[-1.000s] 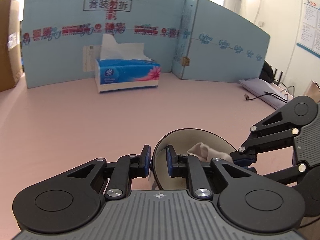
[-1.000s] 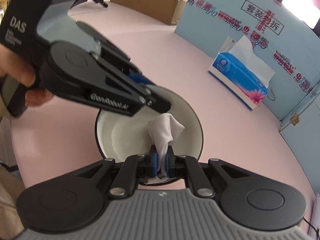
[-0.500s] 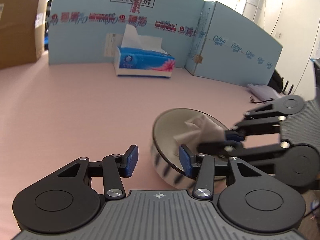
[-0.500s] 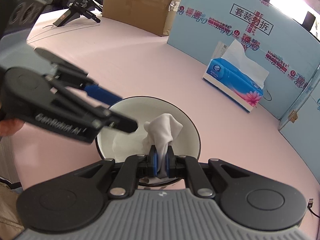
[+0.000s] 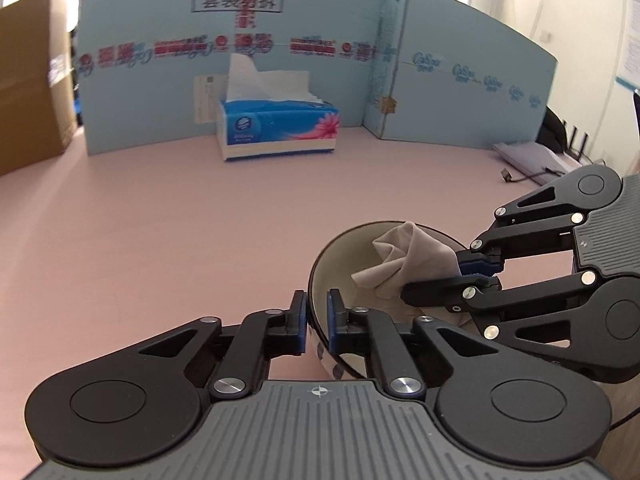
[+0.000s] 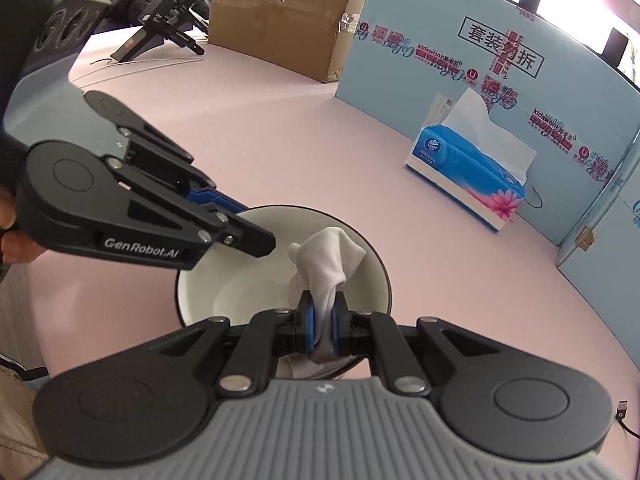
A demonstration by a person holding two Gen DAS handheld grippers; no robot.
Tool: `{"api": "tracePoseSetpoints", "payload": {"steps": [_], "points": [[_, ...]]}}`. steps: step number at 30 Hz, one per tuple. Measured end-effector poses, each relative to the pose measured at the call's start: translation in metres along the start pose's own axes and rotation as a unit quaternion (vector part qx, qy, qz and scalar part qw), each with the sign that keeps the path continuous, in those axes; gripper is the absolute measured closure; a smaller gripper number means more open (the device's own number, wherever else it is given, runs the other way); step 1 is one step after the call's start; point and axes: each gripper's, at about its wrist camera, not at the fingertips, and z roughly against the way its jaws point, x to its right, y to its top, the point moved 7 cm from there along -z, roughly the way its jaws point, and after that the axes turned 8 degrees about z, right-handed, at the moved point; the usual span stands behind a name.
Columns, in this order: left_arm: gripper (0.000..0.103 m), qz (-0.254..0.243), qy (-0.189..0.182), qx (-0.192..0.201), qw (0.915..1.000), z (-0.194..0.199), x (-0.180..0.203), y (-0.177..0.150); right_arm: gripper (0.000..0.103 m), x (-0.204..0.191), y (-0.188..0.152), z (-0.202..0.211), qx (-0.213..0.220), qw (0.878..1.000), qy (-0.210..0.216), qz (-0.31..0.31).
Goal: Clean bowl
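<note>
A white bowl [image 5: 340,254] with a dark rim stands on the pink table, seen from above in the right wrist view as bowl [image 6: 240,292]. My left gripper [image 5: 316,320] is closing on its near-left rim, one pad inside and one outside, both pressing on the wall. From the right wrist view the left gripper [image 6: 248,230] reaches in from the left. My right gripper [image 6: 323,320] is shut on a crumpled white cloth [image 6: 328,256] that stands up inside the bowl. In the left wrist view the right gripper [image 5: 480,270] holds the cloth [image 5: 404,256] over the bowl's right side.
A blue tissue box [image 5: 276,128] stands at the back before blue cardboard panels [image 5: 160,92]. A brown carton [image 6: 280,12] and another black gripper device [image 6: 160,28] lie far left. A cable [image 5: 520,176] trails at the right. A hand [image 6: 12,240] holds the left gripper.
The left gripper opened off the bowl's rim, shifted, and has closed again on the near-left rim. The right gripper kept its hold on the cloth inside the bowl.
</note>
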Motion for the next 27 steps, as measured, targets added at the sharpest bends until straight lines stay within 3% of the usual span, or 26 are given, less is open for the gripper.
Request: {"api": "tracePoseSetpoints", "payload": {"steps": [6,11,17,19,21,27], "points": [[0.094,-0.031,-0.027,-0.011,0.9991,-0.011,0.0,0.009,0.094,-0.001,-0.001,-0.003,-0.007,1.0,0.023,-0.009],[0.093,-0.023,-0.033,-0.007,0.9992,-0.013,0.0,0.008,0.094,0.004,0.002,-0.014,-0.02,0.999,0.038,-0.02],[0.092,-0.014,-0.041,-0.005,0.9991,-0.013,-0.002,0.008,0.088,0.012,0.005,-0.024,-0.037,0.997,0.057,-0.044],[0.092,-0.015,-0.042,-0.004,0.999,-0.013,-0.002,0.008,0.076,0.014,0.006,-0.018,-0.031,0.997,0.049,-0.042],[0.092,-0.017,-0.043,-0.003,0.9989,-0.013,-0.002,0.008,0.07,0.014,0.006,-0.013,-0.024,0.998,0.041,-0.039],[0.092,-0.015,-0.048,-0.001,0.9987,-0.013,-0.004,0.009,0.071,0.012,0.007,-0.007,-0.008,0.998,0.041,-0.037]]}}
